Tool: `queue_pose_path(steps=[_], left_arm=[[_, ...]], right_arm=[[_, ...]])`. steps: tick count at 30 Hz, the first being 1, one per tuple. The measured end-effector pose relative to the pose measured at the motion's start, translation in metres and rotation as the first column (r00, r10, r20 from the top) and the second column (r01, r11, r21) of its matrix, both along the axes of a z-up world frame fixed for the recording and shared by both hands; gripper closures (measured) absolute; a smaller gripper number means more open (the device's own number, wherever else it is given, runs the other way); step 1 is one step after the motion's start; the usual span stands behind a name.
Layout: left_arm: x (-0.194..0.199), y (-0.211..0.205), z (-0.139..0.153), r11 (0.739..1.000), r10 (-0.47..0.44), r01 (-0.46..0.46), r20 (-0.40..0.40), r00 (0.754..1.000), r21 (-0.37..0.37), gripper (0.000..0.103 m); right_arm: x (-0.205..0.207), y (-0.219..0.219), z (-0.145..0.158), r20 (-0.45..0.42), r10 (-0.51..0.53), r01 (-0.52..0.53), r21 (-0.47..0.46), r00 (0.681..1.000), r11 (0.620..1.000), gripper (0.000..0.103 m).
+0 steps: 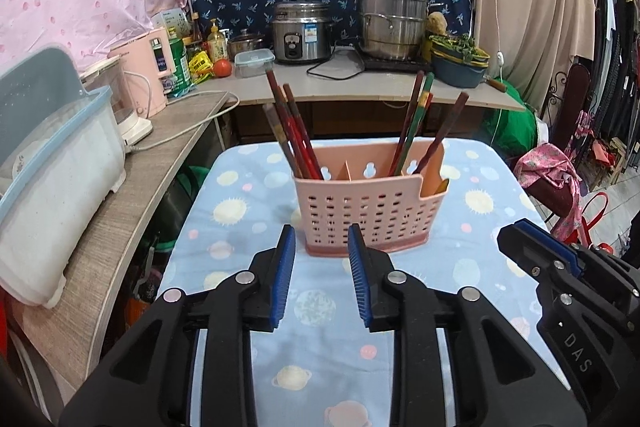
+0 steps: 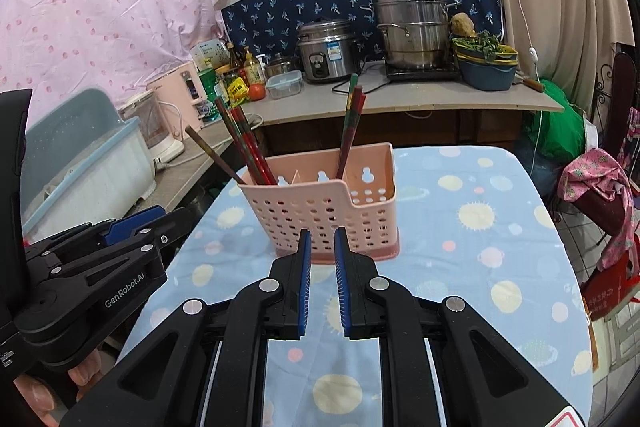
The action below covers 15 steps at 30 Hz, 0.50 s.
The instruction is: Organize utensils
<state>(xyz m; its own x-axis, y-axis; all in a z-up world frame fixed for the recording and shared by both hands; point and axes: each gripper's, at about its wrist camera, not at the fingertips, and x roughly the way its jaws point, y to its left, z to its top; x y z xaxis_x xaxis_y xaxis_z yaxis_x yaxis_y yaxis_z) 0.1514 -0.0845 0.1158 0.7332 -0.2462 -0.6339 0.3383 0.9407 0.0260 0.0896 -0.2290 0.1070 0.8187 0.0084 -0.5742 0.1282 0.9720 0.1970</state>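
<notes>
The left gripper (image 1: 321, 231) is held above the planet-print blue cloth (image 1: 256, 195), its blue-padded jaws spread apart with nothing between them. The right gripper (image 2: 322, 233) is held beside it, jaws parted by only a narrow gap and likewise empty. Both are pointed at a pink perforated utensil holder (image 1: 366, 205), which is stood upright on the cloth just ahead of the fingertips and is not touched by either. The holder is divided into compartments. A bundle of red and dark chopsticks (image 1: 294, 131) is leaned in the left compartment, and a second group of red-and-green chopsticks (image 1: 416, 123) is leaned in the right one. Beyond the table a counter is seen, on which a rice cooker (image 1: 302, 33) and a stacked steel steamer pot (image 1: 392, 17) are set.
</notes>
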Motion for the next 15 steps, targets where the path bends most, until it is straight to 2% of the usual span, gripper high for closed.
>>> queue_pose_path(steps=[10,12,13,15], left_arm=[[-0.015,0.001,-0.023,0.999,0.020,-0.019,-0.015,1.000,0.045,0.073],[-0.017,0.001,-0.026,0.999,0.026,-0.025,-0.018,1.000,0.045,0.068],[-0.018,0.002,-0.027,0.999,0.028,-0.027,-0.019,0.999,0.046,0.067],[-0.019,0.003,-0.030,0.998,0.033,-0.032,-0.021,0.999,0.049,0.067]], right_arm=[[-0.011,0.004,-0.020,-0.040,-0.009,0.009,-0.016,0.999,1.000,0.090],[-0.012,0.003,-0.023,-0.048,-0.012,0.011,-0.009,0.999,1.000,0.084],[-0.013,0.003,-0.025,-0.049,-0.014,0.014,-0.009,0.999,1.000,0.078],[-0.013,0.003,-0.028,-0.056,-0.014,0.014,-0.012,0.998,1.000,0.076]])
